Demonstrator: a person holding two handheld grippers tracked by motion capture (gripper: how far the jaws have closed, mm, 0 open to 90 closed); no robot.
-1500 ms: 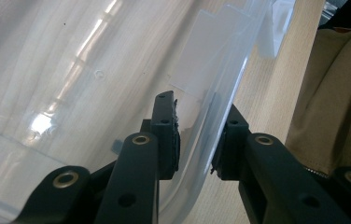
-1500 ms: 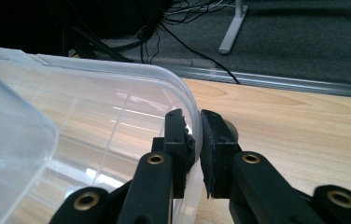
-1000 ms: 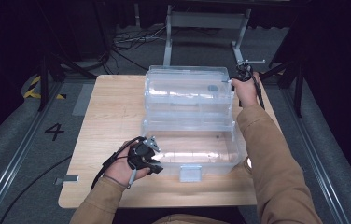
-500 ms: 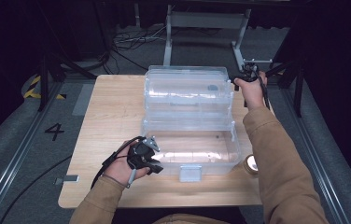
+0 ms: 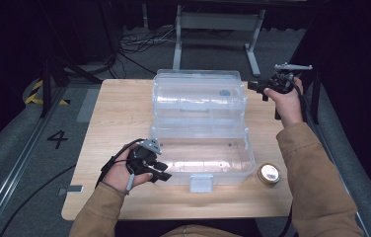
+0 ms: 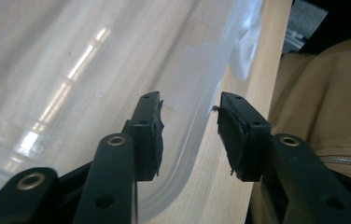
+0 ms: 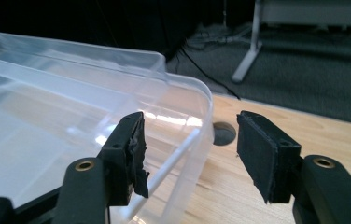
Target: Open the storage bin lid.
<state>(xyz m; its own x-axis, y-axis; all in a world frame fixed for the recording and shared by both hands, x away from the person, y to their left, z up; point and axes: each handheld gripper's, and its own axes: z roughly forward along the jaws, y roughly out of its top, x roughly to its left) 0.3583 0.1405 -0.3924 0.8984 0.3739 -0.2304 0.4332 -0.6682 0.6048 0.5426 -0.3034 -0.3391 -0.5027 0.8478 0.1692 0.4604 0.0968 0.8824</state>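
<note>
At the near edge of the pale wooden table (image 5: 114, 113) the person's tan-sleeved left forearm comes in, and its hand holds the left claw (image 5: 165, 176) at the near left corner of the clear plastic storage box (image 5: 203, 158). In the left gripper view that claw (image 6: 190, 128) has its jaws standing apart with the box's rounded rim corner between them; the pads (image 6: 154, 135) do not press on the plastic, and the jaws have just been opening. The box sits in the middle of the table, its tub nearest the person, with a grey latch tab (image 5: 201, 182) on its front wall. Just beside the tub's near right corner, on the bare wood, lies a small round brass-coloured disc (image 5: 268, 174).

Behind the tub the box's clear hinged lid (image 5: 198, 98) stands raised, leaning toward the far side of the table.

Farther off, at the far right edge of the table, the right hand holds the right claw (image 5: 254, 89) lifted near the lid's upper right corner and apart from it. In the right gripper view this claw (image 7: 190, 140) is spread, nothing gripped between the pads; its jaws have just been opening, and the lid's rounded corner lies just past the left jaw. A round hole in the tabletop (image 7: 224, 133) shows beyond.
</note>
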